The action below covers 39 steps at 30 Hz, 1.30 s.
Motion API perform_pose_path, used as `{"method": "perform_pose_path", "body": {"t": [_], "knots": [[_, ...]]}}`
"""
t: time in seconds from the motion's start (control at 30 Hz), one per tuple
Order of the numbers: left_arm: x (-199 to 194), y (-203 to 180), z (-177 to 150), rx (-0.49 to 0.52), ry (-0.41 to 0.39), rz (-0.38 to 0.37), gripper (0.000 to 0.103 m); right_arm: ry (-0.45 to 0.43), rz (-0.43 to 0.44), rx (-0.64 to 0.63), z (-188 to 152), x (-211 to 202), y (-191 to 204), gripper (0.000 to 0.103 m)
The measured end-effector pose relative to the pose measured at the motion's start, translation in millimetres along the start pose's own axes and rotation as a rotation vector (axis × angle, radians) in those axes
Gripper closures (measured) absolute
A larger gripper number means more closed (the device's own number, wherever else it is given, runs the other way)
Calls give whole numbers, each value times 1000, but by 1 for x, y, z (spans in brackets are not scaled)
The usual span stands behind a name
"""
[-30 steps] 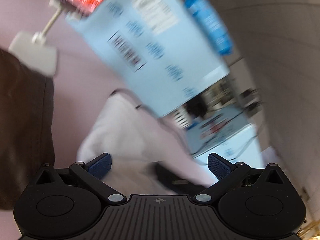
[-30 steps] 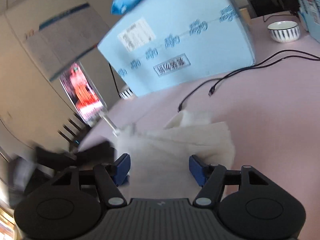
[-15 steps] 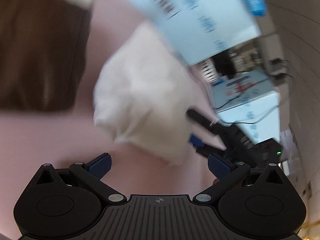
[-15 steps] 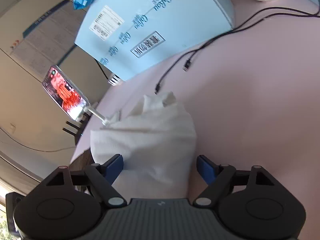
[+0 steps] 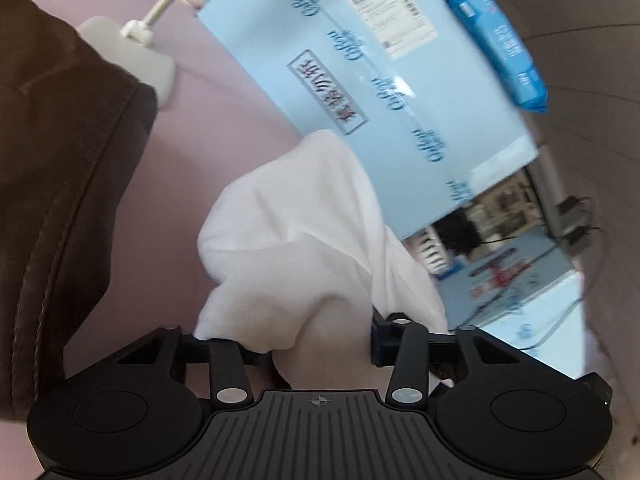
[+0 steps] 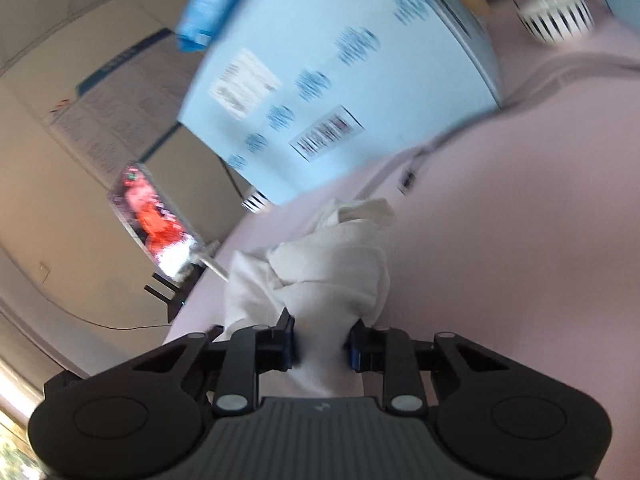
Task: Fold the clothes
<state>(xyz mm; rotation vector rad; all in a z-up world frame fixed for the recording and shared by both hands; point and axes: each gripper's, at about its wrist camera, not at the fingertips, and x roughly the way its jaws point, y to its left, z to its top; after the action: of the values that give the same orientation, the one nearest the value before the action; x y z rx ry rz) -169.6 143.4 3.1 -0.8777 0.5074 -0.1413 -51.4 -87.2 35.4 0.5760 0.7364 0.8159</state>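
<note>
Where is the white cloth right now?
The white cloth is bunched on the pink table before the light blue box, pinched by both tongs, left and right.

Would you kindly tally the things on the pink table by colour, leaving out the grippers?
White: 3 - cloth, phone-stand base, striped bowl
Light blue: 1 - big box
Darker blue: 1 - packet on the box
Brown: 1 - garment
Total: 6
</note>
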Motion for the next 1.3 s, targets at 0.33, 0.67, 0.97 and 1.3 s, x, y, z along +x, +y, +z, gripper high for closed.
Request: {"method": "perform_pose_path", "body": {"t": [0.33, 0.67, 0.97, 1.3], "knots": [[-145, -42, 39, 176, -212, 29, 65, 71, 324, -144, -5, 16, 114, 76], [-195, 80, 46, -85, -219, 282, 61, 367, 171, -61, -71, 155, 125, 71], [-264, 30, 46, 84, -442, 470, 31, 323, 102, -188, -72, 140, 145, 47], [-189, 63, 69, 89, -293, 471, 23, 180, 56, -346, -78, 97, 169, 39]]}}
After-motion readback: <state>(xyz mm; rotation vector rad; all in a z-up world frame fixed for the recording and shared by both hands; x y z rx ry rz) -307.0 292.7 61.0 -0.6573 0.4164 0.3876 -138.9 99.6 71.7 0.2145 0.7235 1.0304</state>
